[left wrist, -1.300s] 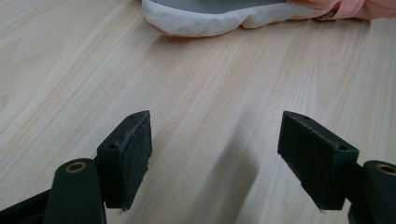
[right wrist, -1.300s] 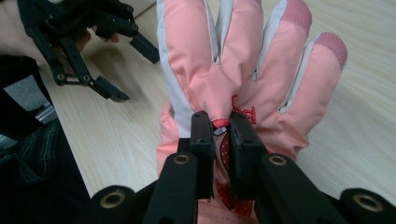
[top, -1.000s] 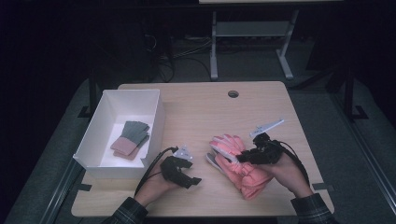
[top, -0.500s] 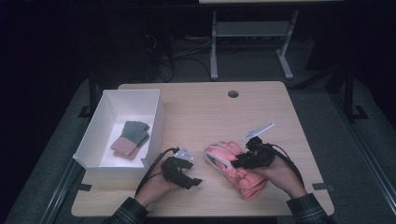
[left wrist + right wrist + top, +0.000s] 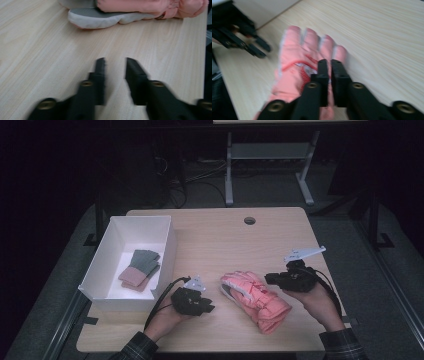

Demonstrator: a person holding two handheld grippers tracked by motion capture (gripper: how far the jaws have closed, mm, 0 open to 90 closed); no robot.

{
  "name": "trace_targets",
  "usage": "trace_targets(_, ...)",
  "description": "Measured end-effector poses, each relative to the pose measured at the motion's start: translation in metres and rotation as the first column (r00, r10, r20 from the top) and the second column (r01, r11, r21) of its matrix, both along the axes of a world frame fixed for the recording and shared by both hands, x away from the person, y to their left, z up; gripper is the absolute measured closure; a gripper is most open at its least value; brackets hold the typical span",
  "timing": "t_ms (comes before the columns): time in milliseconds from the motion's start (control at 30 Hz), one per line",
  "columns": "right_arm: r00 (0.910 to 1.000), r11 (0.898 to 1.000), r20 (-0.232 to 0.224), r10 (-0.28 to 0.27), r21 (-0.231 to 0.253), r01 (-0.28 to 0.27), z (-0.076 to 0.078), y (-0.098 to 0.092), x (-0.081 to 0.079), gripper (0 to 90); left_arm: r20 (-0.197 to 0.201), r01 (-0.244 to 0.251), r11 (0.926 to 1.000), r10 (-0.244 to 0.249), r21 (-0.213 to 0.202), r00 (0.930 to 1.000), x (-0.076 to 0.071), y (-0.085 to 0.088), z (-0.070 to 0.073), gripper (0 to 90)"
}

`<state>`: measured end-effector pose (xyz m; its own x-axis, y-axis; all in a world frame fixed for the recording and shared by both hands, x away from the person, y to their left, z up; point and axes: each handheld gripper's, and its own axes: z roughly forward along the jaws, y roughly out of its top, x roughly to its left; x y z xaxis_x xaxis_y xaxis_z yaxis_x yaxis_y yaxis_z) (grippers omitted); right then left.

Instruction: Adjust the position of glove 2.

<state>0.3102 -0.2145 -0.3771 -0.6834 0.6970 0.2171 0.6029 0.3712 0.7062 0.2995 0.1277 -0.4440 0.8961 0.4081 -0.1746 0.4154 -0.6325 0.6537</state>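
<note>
Salmon-pink and padded, the winter glove (image 5: 256, 300) lay on the wooden table (image 5: 220, 240) between our two hands, its long axis running from the fingertips, which pointed up and toward our left gripper (image 5: 205, 306), down and away to the cuff near the table's front edge on our right. Our left gripper rested low on the table just beside those fingertips, its jaws spread with a plain gap between them and nothing held; in the left gripper view (image 5: 115, 65) the glove's grey-white underside (image 5: 110, 18) lay straight ahead of the jaws, near but not touching. Our right gripper (image 5: 272, 279) hung at the glove's far side, close to its back; in the right gripper view (image 5: 329, 65) its jaws stood nearly pressed together, only a thin slit between them, over the pink fabric (image 5: 297, 60), and we could not tell whether they touched it. We judged that the left gripper was better placed for a grasp at the finger end. Off to our left stood the white box (image 5: 100, 270) with a folded grey-and-pink pair (image 5: 141, 269) in it, well apart from the glove.
</note>
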Motion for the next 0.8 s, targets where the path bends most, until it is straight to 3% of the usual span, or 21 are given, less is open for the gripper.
trace_targets(67, 1.0, 1.0, -0.007, -0.005, -0.012, 0.005, -0.004, -0.006, 0.0, 90.0, -0.016, 0.015, 0.9999, -0.015, -0.005, 0.9998, 0.0, -0.002, 0.002, 89.5)
trace_targets(200, 0.9997, 0.999, -0.02, -0.014, -0.051, 0.013, -0.02, -0.02, -0.001, 90.0, -0.018, 0.041, 0.9991, -0.041, -0.016, 0.999, -0.002, -0.012, 0.004, 89.7)
trace_targets(300, 0.9998, 0.997, -0.016, -0.008, -0.072, 0.007, -0.03, -0.029, -0.005, 90.0, -0.046, 0.062, 0.997, -0.064, -0.047, 0.9969, -0.003, -0.024, 0.003, 89.6)
trace_targets(500, 0.9987, 0.997, -0.05, 0.009, -0.076, -0.013, -0.048, -0.044, -0.014, 90.0, -0.036, 0.115, 0.9933, -0.116, -0.011, 0.9926, -0.003, -0.056, -0.001, 89.6)
trace_targets(600, 0.9968, 0.998, -0.078, 0.017, -0.061, -0.022, -0.058, -0.048, -0.016, 90.0, -0.04, 0.114, 0.9934, -0.114, 0.004, 0.9927, 0.004, -0.066, -0.004, 89.6)
trace_targets(733, 0.9934, 0.995, -0.107, 0.041, -0.088, -0.05, -0.066, -0.043, -0.02, 90.0, -0.035, 0.111, 0.9935, -0.11, 0.026, 0.9933, 0.012, -0.074, -0.008, 89.6)
trace_targets(800, 0.9921, 0.994, -0.113, 0.054, -0.086, -0.064, -0.068, -0.04, -0.02, 90.0, -0.03, 0.102, 0.9946, -0.102, 0.016, 0.9944, 0.015, -0.077, -0.008, 89.6)
